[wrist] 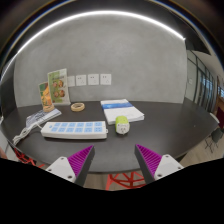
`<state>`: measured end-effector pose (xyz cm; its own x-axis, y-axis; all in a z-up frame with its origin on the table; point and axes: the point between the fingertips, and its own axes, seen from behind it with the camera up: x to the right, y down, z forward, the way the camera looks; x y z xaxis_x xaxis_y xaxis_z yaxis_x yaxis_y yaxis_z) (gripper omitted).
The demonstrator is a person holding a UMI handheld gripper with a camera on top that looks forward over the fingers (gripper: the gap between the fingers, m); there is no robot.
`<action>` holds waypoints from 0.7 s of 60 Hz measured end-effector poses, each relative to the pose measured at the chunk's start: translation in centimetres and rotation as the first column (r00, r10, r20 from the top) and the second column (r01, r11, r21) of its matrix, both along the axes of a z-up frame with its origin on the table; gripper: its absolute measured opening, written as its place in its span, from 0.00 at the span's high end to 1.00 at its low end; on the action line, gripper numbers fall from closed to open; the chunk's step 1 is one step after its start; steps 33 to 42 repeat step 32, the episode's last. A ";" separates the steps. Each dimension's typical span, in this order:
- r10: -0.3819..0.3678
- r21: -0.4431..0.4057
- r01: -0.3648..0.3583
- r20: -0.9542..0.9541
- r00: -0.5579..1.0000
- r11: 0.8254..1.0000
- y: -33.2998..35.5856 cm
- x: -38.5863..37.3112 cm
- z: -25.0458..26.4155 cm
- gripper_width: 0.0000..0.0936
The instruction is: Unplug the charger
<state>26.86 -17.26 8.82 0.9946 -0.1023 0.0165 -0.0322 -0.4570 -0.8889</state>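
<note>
A white power strip (75, 128) with blue sockets lies on the dark table (160, 130). A small white and green charger (122, 123) stands at the strip's right end; I cannot tell how it is seated. My gripper (115, 160) is open and empty, its purple pads (80, 160) wide apart. It is held back from the table's near edge, well short of the charger, which lies ahead of the fingers.
A white and blue box (122, 109) lies behind the charger. A tape roll (77, 106) and a picture card (53, 92) stand at the back left. A white cable (35, 121) runs off left. Wall sockets (92, 79) are beyond. A red chair frame (125, 181) is below the table edge.
</note>
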 end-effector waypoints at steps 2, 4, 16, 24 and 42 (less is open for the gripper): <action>-0.007 -0.001 0.007 0.003 1.000 1.000 -1.2 -1.1 0.1 0.11; -0.012 -0.003 0.012 0.006 1.000 1.000 -2.3 -2.2 0.1 0.11; -0.038 -0.010 0.039 0.080 0.996 0.999 -8.2 -7.2 0.4 0.10; -0.057 -0.037 0.061 0.097 0.994 0.997 -10.8 -8.4 -0.1 0.10; -0.089 -0.022 0.091 0.093 0.992 0.996 -11.8 -7.0 0.4 0.09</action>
